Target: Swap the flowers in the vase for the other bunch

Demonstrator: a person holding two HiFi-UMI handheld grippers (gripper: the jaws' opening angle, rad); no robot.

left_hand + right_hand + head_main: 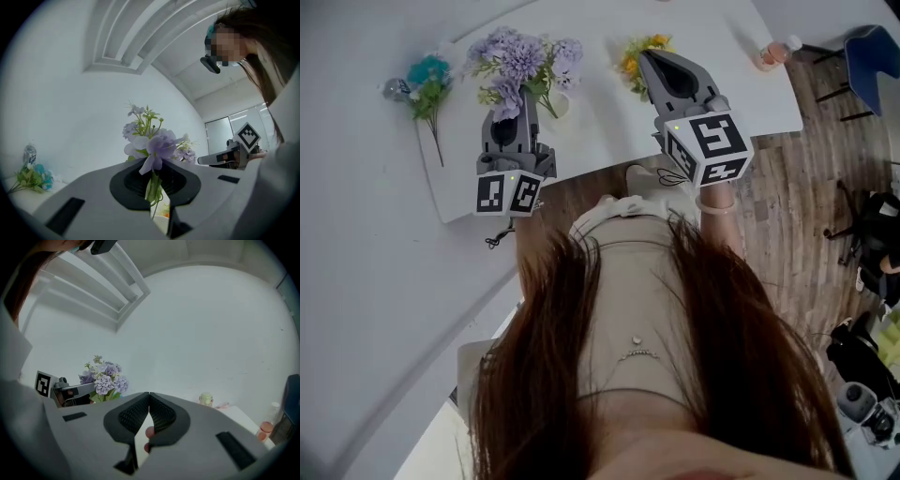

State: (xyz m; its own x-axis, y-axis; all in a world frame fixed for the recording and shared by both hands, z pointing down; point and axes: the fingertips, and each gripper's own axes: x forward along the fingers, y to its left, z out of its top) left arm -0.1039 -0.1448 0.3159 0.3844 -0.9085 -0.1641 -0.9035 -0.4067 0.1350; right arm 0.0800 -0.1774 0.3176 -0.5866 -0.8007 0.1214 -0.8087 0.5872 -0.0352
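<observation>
Left gripper (154,185) clamped on stems of purple flowers (523,58), at 11 o'clock in head view, just beside white vase (560,103) on table (703,28), right gripper (149,397) jaws together, near yellow flowers (639,52) at 12 o'clock, teal flowers (428,75) lying at 10 o'clock

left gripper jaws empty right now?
No, the left gripper has the green stems of the purple flowers pinched between its jaws.

The right tongs (149,395) meet tip to tip, purple flowers (105,379) leftward
</observation>
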